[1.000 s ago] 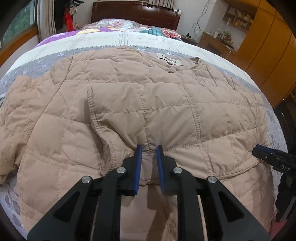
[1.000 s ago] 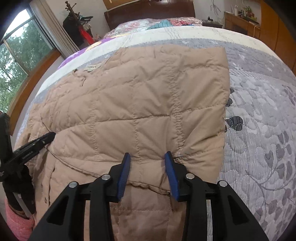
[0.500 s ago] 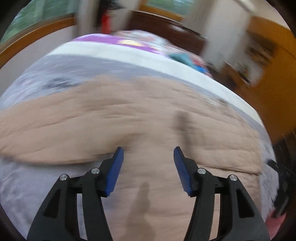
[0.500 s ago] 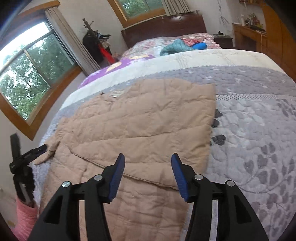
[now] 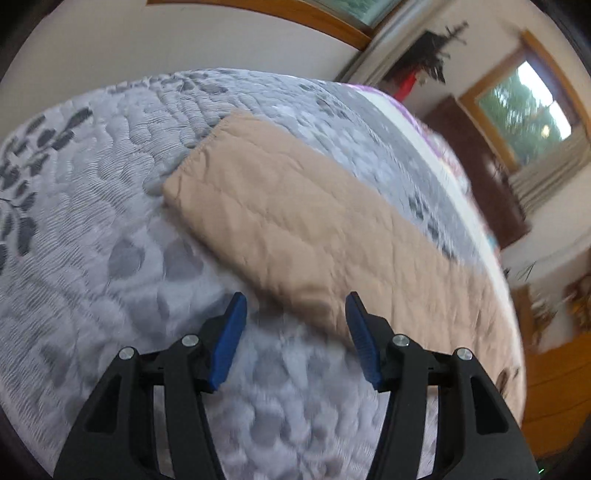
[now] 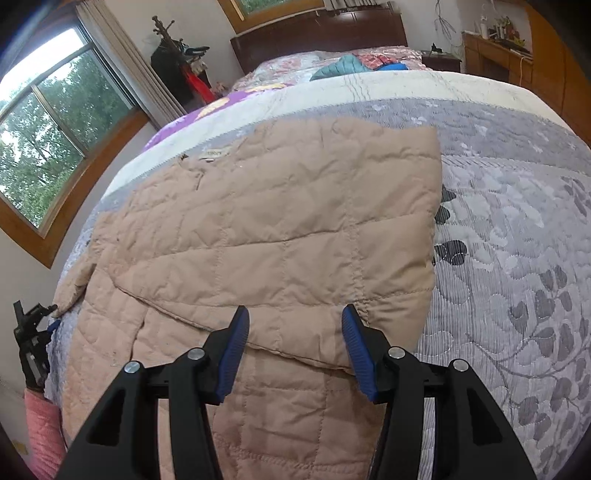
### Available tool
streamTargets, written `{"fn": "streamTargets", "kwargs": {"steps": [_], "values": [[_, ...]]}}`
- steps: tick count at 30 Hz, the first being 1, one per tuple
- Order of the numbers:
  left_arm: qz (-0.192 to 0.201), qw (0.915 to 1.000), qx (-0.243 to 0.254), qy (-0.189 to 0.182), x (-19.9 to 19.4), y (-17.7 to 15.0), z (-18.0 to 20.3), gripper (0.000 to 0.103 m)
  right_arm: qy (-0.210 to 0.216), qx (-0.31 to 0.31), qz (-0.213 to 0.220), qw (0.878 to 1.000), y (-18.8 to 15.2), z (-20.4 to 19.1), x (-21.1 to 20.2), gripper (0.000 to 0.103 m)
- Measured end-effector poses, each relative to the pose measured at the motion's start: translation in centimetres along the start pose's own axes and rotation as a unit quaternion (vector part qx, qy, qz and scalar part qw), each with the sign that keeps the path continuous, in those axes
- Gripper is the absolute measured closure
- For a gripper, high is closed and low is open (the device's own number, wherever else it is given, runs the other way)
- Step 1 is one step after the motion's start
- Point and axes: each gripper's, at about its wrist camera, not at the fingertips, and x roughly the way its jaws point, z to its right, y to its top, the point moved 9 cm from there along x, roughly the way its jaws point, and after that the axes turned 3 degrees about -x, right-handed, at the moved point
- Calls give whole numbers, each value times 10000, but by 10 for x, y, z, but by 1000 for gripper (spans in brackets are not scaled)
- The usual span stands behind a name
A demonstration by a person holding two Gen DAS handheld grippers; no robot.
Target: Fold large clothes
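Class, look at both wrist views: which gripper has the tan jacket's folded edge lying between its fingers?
The right gripper; its open fingers straddle the jacket. The left gripper hovers over the grey bedspread.

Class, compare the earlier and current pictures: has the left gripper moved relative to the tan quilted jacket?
Yes. The left gripper, jaws just opened and empty, has left the jacket's front hem and swung out to its spread sleeve, over the grey bedspread.

Daylit bedroom: wood-framed window [image 6: 55,155], dark headboard [image 6: 321,33], grey leaf-patterned bedspread [image 6: 517,258], wooden cabinets [image 6: 495,55]

Tan quilted jacket [image 6: 280,236] — flat on bed, sleeve folded across.
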Motion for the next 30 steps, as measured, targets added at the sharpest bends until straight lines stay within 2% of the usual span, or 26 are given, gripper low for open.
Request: {"fn": "streamTargets", "kwargs": {"steps": [4, 12, 19, 22, 25, 26, 30], "values": [[127, 9996, -230, -123, 12, 19, -2, 50, -6, 2, -19, 10000, -2, 1, 3, 50], [322, 9980, -544, 43, 23, 35, -14, 87, -43, -43, -77, 10000, -4, 2, 11, 50], [519, 9980, -297, 207, 23, 33, -10, 91, -133, -71, -125, 9998, -6, 1, 19, 50], [609, 9975, -188, 305, 17, 34, -2, 98, 5, 19, -84, 10000, -5, 3, 17, 50], [906, 9958, 63, 87, -4, 32, 22, 99, 94, 42, -10, 9999, -2, 2, 8, 50], [1044, 9942, 214, -106, -17, 30, 39, 99, 116, 13, 30, 9999, 0, -1, 4, 50], [1343, 9858, 877, -495, -56, 13, 99, 100, 185, -16, 60, 9998, 2, -8, -9, 50]]}}
